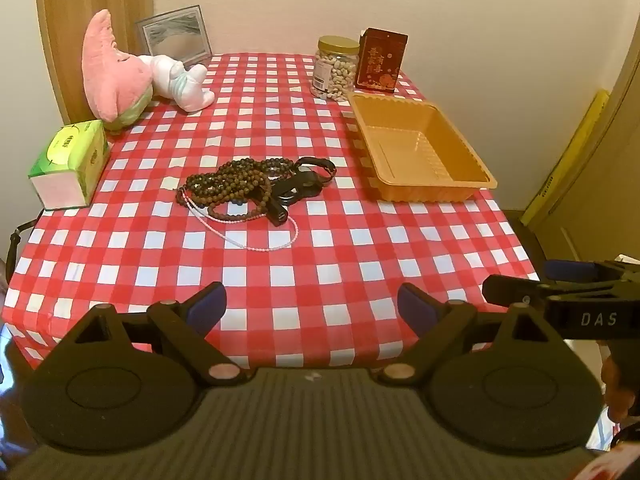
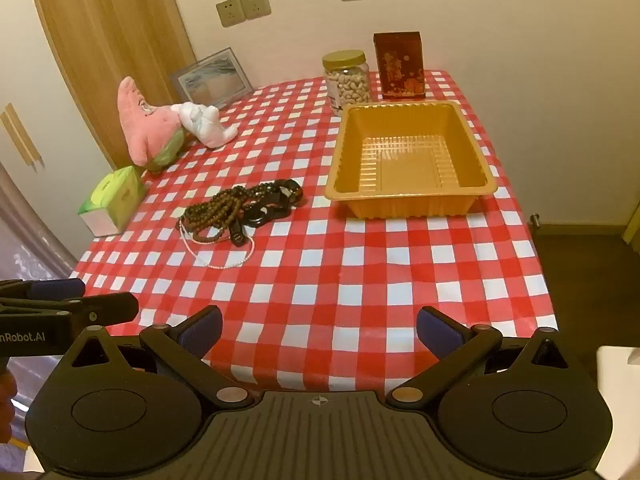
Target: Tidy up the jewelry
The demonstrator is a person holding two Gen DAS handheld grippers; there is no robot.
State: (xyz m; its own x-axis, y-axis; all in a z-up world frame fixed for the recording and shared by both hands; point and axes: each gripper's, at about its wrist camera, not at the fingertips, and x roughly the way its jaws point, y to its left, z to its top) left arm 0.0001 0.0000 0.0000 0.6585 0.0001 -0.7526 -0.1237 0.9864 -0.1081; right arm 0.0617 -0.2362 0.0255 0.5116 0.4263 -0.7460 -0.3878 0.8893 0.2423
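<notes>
A tangled heap of jewelry (image 1: 248, 186) (image 2: 240, 208) lies mid-table on the red and white checked cloth: brown bead strands, a thin pink bead necklace (image 1: 256, 240) (image 2: 218, 256) and black watches or bands (image 1: 304, 182). To its right stands an orange plastic tray (image 1: 472, 160) (image 2: 472, 152) with nothing in it. My left gripper (image 1: 312, 308) hovers open over the near table edge, well short of the heap. My right gripper (image 2: 318, 330) is open too, beside it at the same edge. Each shows at the side of the other's view.
A green tissue box (image 1: 68, 164) (image 2: 114, 200) and a pink plush toy (image 1: 114, 68) (image 2: 148, 120) sit at the left. A nut jar (image 1: 335, 68) (image 2: 348, 80), a dark red box (image 1: 380, 60) (image 2: 400, 66) and a framed picture (image 1: 174, 34) stand at the back by the wall.
</notes>
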